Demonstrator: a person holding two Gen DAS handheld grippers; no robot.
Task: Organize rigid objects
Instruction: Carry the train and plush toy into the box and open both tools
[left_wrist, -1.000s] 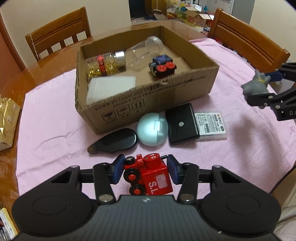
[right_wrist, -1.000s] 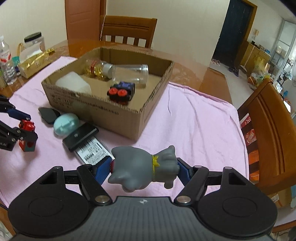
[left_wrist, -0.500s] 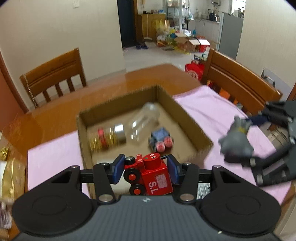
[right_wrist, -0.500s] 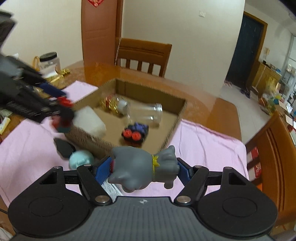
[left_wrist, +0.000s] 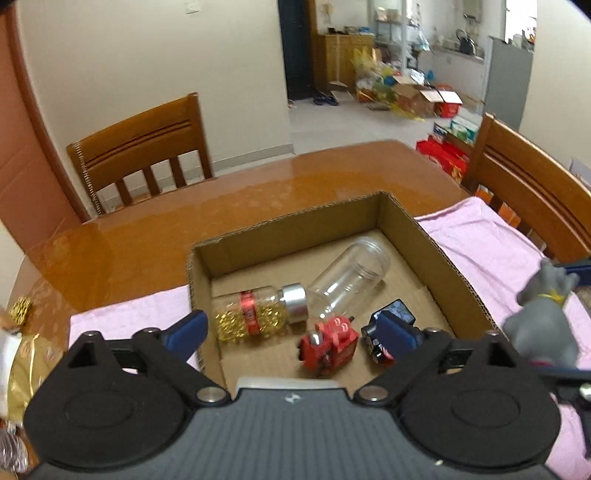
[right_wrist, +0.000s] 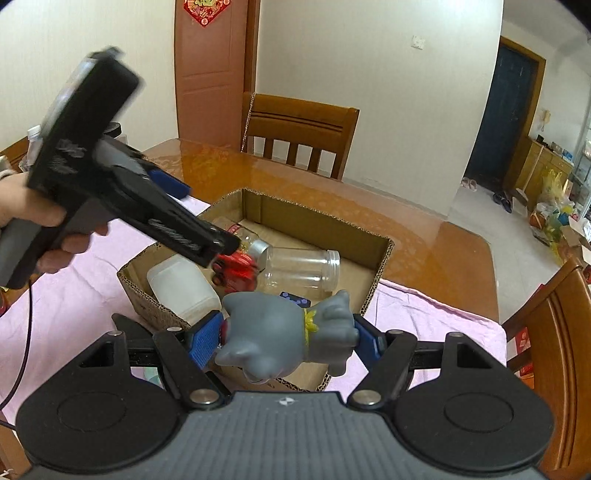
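Observation:
My left gripper (left_wrist: 291, 332) hangs over the cardboard box (left_wrist: 436, 251), its jaws opening with nothing between the pads. The red toy train (left_wrist: 328, 347) lies blurred on the box floor just below them. It shows again as the red toy train (right_wrist: 236, 267) under the left gripper's lower finger in the right wrist view. My right gripper (right_wrist: 288, 339) is shut on a grey rubber toy animal (right_wrist: 288, 332) at the near edge of the box (right_wrist: 384, 258). The grey toy (left_wrist: 543, 317) also shows at the right of the left wrist view.
Inside the box lie a gold-bead bottle (left_wrist: 258, 317), a clear jar (left_wrist: 351, 273), a blue toy car (left_wrist: 395, 314) and a white container (right_wrist: 181, 284). A pink cloth (left_wrist: 487, 243) covers the wooden table. Wooden chairs (left_wrist: 144, 147) stand around it. A gold packet (left_wrist: 22, 362) lies left.
My left gripper moved up over the box and opened, and the red train left its jaws and dropped into the box. My right gripper rose toward the box, still holding the grey toy.

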